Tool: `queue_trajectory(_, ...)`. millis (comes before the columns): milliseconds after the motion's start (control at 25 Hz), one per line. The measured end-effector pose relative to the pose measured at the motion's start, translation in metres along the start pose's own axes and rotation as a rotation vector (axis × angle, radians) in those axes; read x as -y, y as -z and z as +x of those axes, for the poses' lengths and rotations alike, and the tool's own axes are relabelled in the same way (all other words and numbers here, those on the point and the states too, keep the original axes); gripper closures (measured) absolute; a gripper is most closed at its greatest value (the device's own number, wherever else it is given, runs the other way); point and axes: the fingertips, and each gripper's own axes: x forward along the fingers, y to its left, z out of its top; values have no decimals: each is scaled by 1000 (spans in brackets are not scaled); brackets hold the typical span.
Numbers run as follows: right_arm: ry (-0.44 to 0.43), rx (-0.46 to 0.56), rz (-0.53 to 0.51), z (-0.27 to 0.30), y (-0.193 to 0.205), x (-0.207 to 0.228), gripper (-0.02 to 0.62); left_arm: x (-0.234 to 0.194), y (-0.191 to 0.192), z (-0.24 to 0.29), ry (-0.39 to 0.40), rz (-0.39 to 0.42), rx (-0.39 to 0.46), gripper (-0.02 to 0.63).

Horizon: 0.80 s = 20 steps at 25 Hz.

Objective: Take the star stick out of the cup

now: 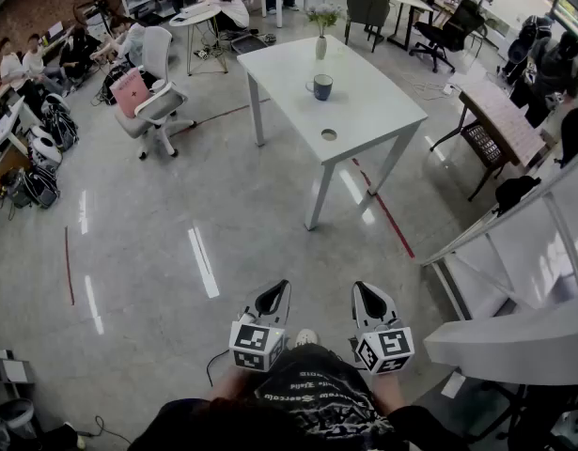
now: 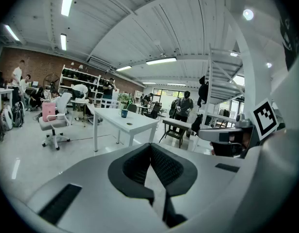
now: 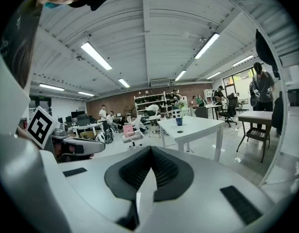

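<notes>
Task not started, imo. My left gripper [image 1: 273, 295] and right gripper [image 1: 368, 297] had jaws together, nothing btwn, well apart from the table [image 1: 368, 106]. Cup [image 1: 321, 86] stood on it; stick too small to spot. Approach, grab, lift all remained.

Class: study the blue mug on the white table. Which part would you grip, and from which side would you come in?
Grip the mug by its round body, jaws across its width, coming from the near edge of the table. It stands upright, its handle juts left in the head view and the vase stands beyond it, so that side looks free.
</notes>
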Motion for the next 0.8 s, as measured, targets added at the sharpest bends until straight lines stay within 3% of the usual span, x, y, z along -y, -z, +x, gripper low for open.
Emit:
queue_trajectory(480, -19, 5, -4, -7, 7, 11, 588, 16, 7, -1, -30, 3, 1, 586)
queue_trajectory(800, -22, 52, 49, -10, 4, 42, 586, 35, 13, 21, -28, -8, 1, 586)
